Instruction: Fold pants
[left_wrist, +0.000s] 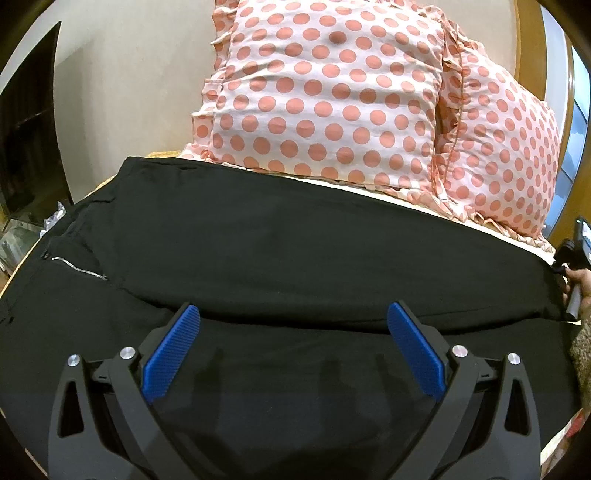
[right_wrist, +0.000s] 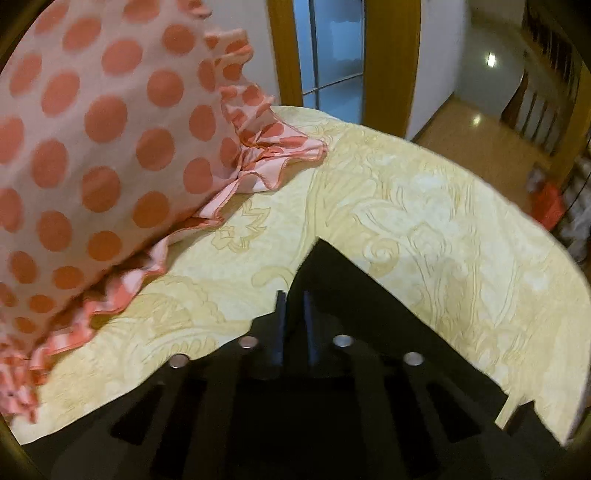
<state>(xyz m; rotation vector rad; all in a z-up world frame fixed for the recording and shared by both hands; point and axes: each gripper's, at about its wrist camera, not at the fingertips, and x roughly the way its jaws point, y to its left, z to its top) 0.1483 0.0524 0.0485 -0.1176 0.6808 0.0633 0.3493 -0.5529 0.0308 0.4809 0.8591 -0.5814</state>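
Note:
Black pants (left_wrist: 280, 240) lie spread across the bed, one leg folded over the other, the zipper (left_wrist: 79, 268) at the left. My left gripper (left_wrist: 293, 321) is open just above the pants' near leg, blue pads (left_wrist: 171, 354) wide apart and empty. In the right wrist view my right gripper (right_wrist: 295, 306) is shut on the black pants' hem corner (right_wrist: 325, 266), which rises to a peak over the bedspread. The right gripper also shows in the left wrist view (left_wrist: 570, 258) at the far right edge, at the leg ends.
Two pink polka-dot pillows (left_wrist: 332, 92) lie at the back of the bed; one fills the left of the right wrist view (right_wrist: 99, 147). A cream patterned bedspread (right_wrist: 424, 221) covers the bed. A wooden door frame (right_wrist: 391, 55) and floor lie beyond.

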